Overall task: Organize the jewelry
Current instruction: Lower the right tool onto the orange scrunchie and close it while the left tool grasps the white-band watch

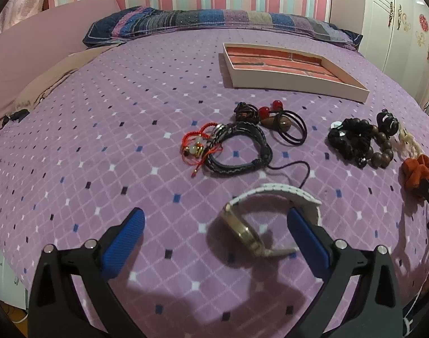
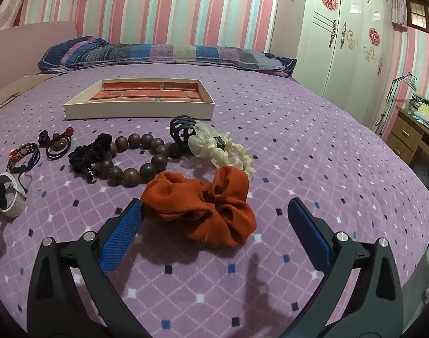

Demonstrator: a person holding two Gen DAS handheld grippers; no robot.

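A white-strapped watch (image 1: pixel 259 219) lies on the purple bedspread between the open jaws of my left gripper (image 1: pixel 216 225); its right finger stands inside the strap loop. An orange scrunchie (image 2: pixel 203 208) lies between the open jaws of my right gripper (image 2: pixel 214 217), touching the left finger (image 2: pixel 124 231). Beyond lie a wooden bead bracelet (image 2: pixel 138 166), a black scrunchie (image 2: pixel 87 152), a cream scrunchie (image 2: pixel 223 149), a dark hair claw (image 2: pixel 180 129), a black cord bracelet (image 1: pixel 239 152), a red string bracelet (image 1: pixel 194 146) and bead hair ties (image 1: pixel 279 121). A white tray with a brick-pattern bottom (image 1: pixel 287 70) sits further back.
A striped pillow (image 1: pixel 214 22) lies at the bed's head. A white wardrobe (image 2: pixel 341 36) stands on the right and a wooden desk (image 2: pixel 411 138) beside the bed's right edge. A pink headboard (image 1: pixel 45 36) is at the left.
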